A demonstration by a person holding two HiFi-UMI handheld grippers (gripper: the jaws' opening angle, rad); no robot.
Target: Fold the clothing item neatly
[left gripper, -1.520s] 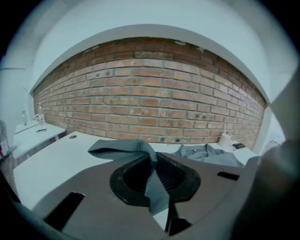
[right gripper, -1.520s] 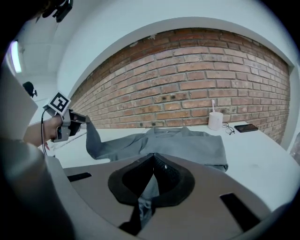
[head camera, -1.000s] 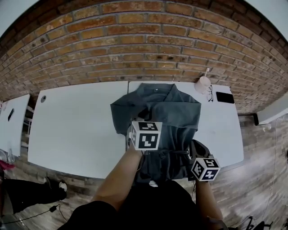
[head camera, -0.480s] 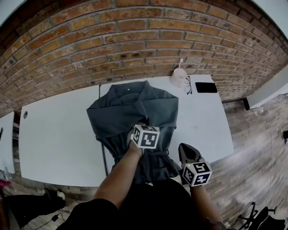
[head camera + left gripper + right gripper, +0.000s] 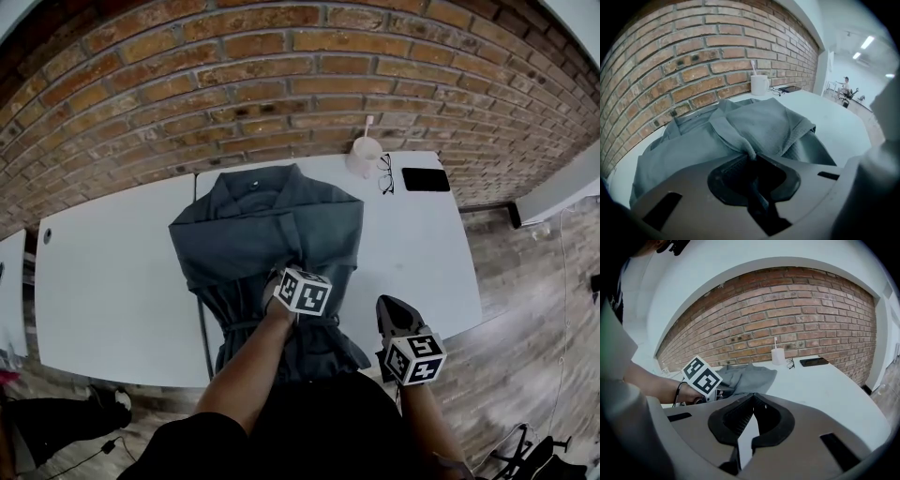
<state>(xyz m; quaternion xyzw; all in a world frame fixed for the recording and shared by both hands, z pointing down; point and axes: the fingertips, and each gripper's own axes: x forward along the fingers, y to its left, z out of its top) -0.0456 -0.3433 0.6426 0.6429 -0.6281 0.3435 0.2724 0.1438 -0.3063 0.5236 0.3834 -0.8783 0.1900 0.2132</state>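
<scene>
Head view shows the left forearm [image 5: 248, 370] reaching forward over the gray shirt [image 5: 267, 220], which lies on the white table [image 5: 112, 272]. Tilted downward, the left gripper [image 5: 749, 157] pinches a fold of the shirt. Just right of the shirt, near the table's front edge, the right gripper [image 5: 751, 404] has its jaws pressed together, empty.

Mug [image 5: 364, 155], glasses [image 5: 385, 174], phone [image 5: 426, 179], white table [image 5: 112, 272]

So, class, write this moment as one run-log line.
stage: folding | left gripper: shut on grey shirt fold | right gripper: shut, empty, right of shirt | shirt: on white table, collar toward brick wall
</scene>
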